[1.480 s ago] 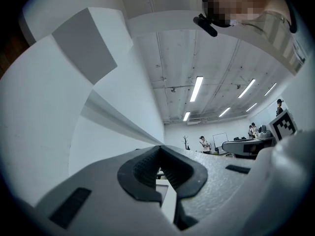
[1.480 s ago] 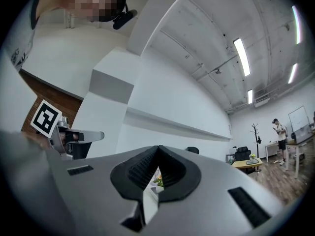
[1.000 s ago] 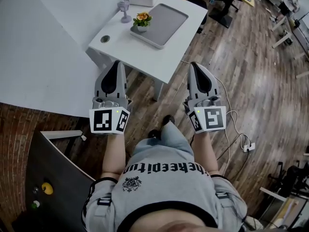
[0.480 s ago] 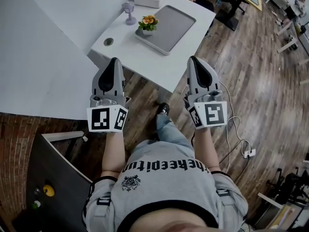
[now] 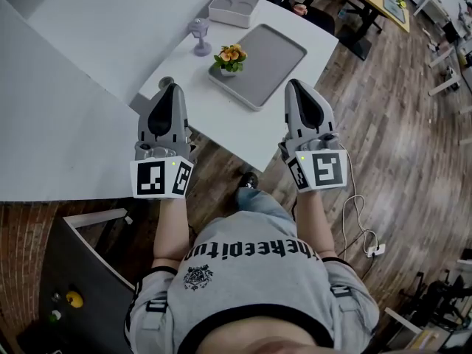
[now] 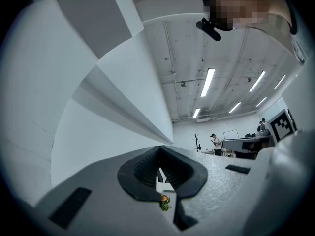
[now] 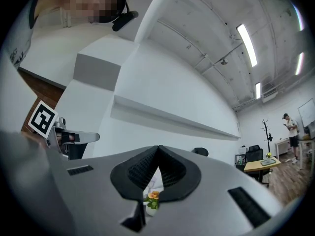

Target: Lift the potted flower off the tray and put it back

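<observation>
The potted flower, orange blooms in a small white pot, stands on the near-left corner of the grey tray on a white table. My left gripper is shut and empty, its tip over the table's near-left edge, short of the pot. The right gripper is also shut and empty, over the table's near-right edge beside the tray. In the left gripper view the flower peeks through the gap below the closed left gripper. The right gripper view likewise shows the flower under the right gripper.
A lilac goblet-shaped ornament stands left of the tray, and a white two-hollow box lies behind it. The table has a round cable hole. A white partition runs along the left. A cable and power strip lie on the wooden floor.
Both grippers have moved forward to the table's near edge, and the table with the flower has come closer in view. The jaws stayed shut.
</observation>
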`<move>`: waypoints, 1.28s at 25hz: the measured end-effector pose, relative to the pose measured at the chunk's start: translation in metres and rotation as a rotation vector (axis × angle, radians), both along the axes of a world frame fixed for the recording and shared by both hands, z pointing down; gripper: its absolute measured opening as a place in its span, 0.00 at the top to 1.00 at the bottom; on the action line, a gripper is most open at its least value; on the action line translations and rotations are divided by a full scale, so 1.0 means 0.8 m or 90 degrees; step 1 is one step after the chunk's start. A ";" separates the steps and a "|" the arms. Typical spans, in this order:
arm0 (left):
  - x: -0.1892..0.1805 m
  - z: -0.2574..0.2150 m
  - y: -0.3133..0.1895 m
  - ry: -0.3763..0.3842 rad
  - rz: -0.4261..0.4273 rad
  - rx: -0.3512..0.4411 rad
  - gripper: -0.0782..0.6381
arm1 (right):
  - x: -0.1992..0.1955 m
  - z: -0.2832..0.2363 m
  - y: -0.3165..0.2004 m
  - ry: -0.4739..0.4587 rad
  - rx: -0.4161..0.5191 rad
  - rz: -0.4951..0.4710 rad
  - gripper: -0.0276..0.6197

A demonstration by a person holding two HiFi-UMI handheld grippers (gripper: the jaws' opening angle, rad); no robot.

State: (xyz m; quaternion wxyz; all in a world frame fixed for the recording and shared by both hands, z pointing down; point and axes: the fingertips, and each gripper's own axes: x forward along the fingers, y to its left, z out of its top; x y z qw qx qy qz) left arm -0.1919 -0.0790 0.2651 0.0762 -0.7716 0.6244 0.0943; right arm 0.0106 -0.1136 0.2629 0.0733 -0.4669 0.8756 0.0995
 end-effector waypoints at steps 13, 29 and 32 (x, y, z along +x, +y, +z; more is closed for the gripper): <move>0.024 0.015 -0.129 -0.014 0.006 -0.018 0.89 | 0.008 0.004 -0.126 0.001 -0.002 -0.021 0.96; 0.044 0.238 -0.224 -0.002 0.007 -0.300 0.77 | 0.007 0.072 -0.199 0.015 -0.080 -0.044 0.96; 0.050 0.280 -0.234 0.013 0.021 -0.346 0.71 | 0.006 0.085 -0.206 0.023 -0.091 -0.045 0.96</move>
